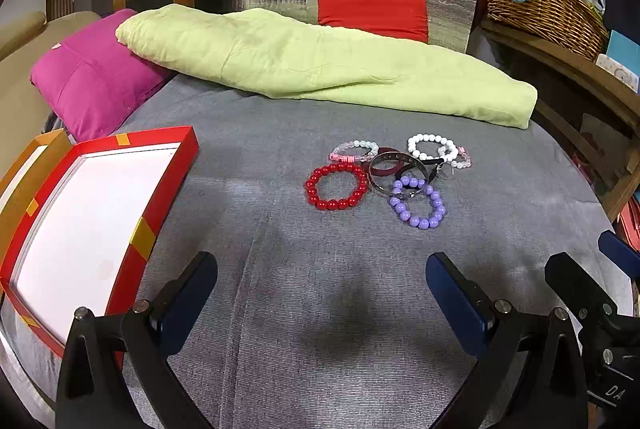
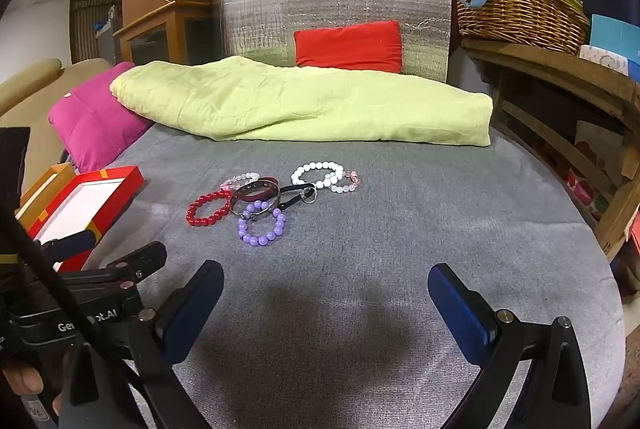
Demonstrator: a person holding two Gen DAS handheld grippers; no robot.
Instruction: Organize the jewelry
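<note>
Both of our hand-held grippers hang tilted down over the grey fabric-covered surface: the left hand-held gripper and the right hand-held gripper each stand wide, blue pads far apart, nothing between them. Ahead of us lies a cluster of jewelry: a red beaded bracelet, a purple beaded bracelet overlapped by a dark metal bangle, a white beaded bracelet, and a pale pink-and-clear beaded bracelet. To our left, well apart from the cluster, sits an open red-rimmed box with a white floor. Beyond the bracelets lies a folded lime-green blanket.
</note>
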